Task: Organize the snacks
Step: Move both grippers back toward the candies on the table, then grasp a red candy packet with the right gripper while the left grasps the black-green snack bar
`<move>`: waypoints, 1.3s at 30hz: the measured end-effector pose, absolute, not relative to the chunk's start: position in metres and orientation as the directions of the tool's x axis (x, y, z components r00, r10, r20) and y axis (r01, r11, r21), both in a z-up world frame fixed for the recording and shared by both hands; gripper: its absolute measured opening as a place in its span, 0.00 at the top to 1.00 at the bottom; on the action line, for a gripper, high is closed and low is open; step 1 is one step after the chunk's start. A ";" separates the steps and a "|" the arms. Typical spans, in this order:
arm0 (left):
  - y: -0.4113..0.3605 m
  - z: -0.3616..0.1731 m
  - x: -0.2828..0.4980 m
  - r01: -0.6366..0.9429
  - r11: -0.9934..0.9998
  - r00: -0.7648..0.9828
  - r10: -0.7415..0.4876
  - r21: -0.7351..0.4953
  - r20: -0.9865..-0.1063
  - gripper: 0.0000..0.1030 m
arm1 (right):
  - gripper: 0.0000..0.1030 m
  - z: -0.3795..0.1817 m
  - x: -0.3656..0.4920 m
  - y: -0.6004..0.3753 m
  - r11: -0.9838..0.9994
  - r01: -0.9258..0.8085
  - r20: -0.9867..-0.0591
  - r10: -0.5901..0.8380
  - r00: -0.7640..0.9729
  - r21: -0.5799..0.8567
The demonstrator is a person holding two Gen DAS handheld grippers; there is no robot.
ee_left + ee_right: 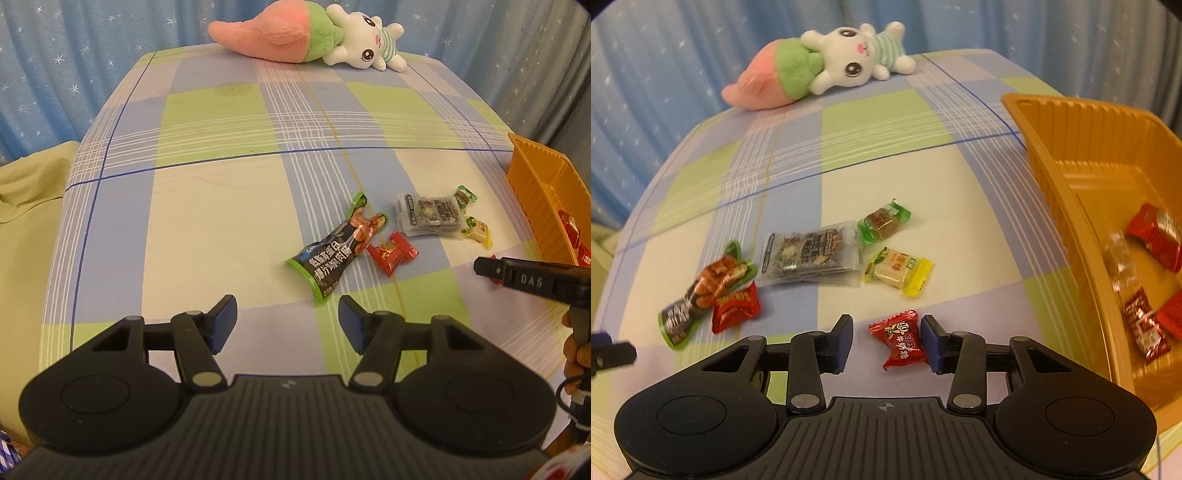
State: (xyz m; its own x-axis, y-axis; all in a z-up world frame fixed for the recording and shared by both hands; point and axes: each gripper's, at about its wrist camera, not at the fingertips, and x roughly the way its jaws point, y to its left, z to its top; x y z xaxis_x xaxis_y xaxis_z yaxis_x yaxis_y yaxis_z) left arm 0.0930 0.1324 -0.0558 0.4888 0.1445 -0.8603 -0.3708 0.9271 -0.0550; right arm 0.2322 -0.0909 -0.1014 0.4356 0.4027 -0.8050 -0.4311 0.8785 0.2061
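snacks on a plaid bed, two hand-held tools at work

left wrist view. the left tool (287, 319) hangs over the near part of the bed (207, 206) with its jaws wide and nothing between them. just beyond its fingertips lies a long black-and-green snack pouch (338, 249), and touching that pouch's right side is a red candy (392, 253). farther right are a clear grey packet (430, 214), a green-wrapped sweet (466, 195) at its far right corner and a yellow-wrapped sweet (478, 230) at its near right corner. the orange tray (535, 192) stands at the right edge of the bed with red wrappers inside. the right tool (491, 269) reaches in from the right, seen side-on, with a person's hand (574, 350) on its grip. a plush rabbit (364, 46) and a pink plush carrot (266, 35) lie at the far end, before a blue starred curtain (74, 66).

right wrist view. the right tool (886, 341) is lowered over a red candy with a cartoon face (899, 339); the jaws stand at a middling gap, the right pad touching the wrapper, the left pad clear of it, so the candy is between them but not clamped. the remaining loose snacks lie beyond it, to the left and centre. the tray is at the right and holds several red candies (1156, 236) and a clear wrapper (1121, 260).
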 end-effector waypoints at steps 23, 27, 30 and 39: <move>0.121 -0.073 0.142 -0.163 0.987 0.538 0.089 0.000 -0.839 0.47 | 0.82 -0.093 0.229 -0.103 0.847 -0.503 -0.796 0.421 0.436 0.172; 0.121 -0.079 0.153 -0.116 0.993 0.537 0.080 0.021 -0.840 0.49 | 0.82 -0.086 0.231 -0.111 0.856 -0.476 -0.786 0.432 0.443 0.203; 0.122 -0.083 0.161 -0.096 0.995 0.532 0.074 0.026 -0.844 0.50 | 0.82 -0.082 0.232 -0.115 0.862 -0.462 -0.782 0.430 0.451 0.208; 0.124 -0.094 0.182 -0.072 0.997 0.514 0.035 -0.003 -0.857 0.57 | 0.82 -0.074 0.233 -0.127 0.878 -0.422 -0.776 0.425 0.467 0.227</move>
